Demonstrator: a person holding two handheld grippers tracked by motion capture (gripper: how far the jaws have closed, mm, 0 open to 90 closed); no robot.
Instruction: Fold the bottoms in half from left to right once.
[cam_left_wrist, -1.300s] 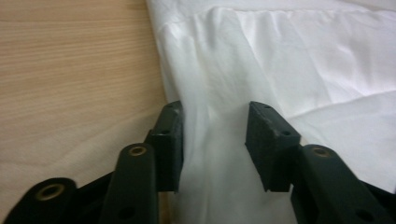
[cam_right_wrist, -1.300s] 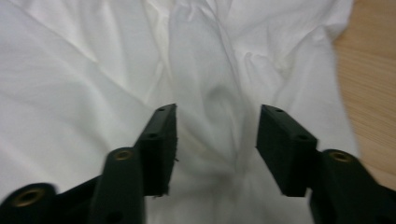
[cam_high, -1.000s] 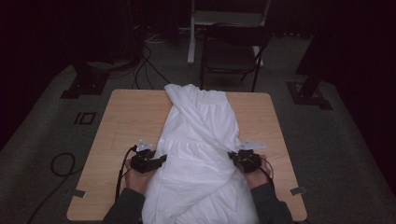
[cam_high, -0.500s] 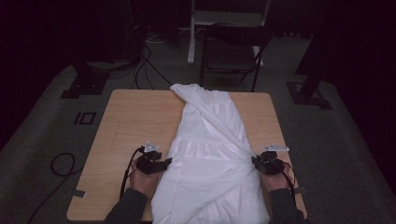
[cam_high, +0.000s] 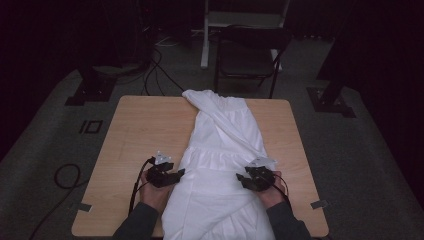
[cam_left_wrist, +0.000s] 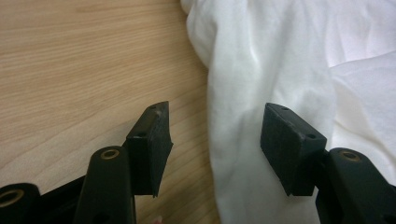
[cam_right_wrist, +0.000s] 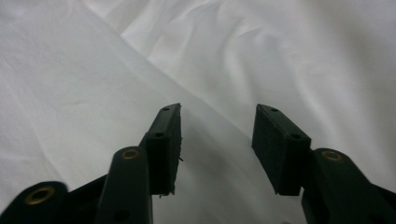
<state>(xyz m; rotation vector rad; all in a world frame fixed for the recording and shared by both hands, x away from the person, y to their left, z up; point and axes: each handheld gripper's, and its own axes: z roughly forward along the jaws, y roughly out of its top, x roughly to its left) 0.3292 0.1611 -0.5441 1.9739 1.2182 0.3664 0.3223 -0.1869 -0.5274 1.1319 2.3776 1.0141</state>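
Note:
A long white garment (cam_high: 220, 150) lies lengthwise down the middle of the wooden table (cam_high: 140, 130). My left gripper (cam_high: 176, 175) rests at its left edge, pointing right. In the left gripper view that gripper (cam_left_wrist: 215, 140) stands open, with the garment's edge (cam_left_wrist: 280, 56) lying loose between the pads on the wood (cam_left_wrist: 84, 70). My right gripper (cam_high: 241, 179) points left over the cloth's right side. Its jaws have just been opening. In the right gripper view that gripper (cam_right_wrist: 217, 140) is open above smooth white cloth (cam_right_wrist: 93, 93), with nothing pinched.
A dark folding chair (cam_high: 250, 55) stands beyond the table's far edge, next to a white post (cam_high: 206, 35). Black stand bases (cam_high: 95, 90) and cables (cam_high: 65, 175) lie on the floor to the left, and another base (cam_high: 330, 100) sits at the right.
The right gripper swung out to the right with the cloth's edge, then came back left over the garment and let go. The lower right of the garment now lies folded inward. The left gripper stayed put.

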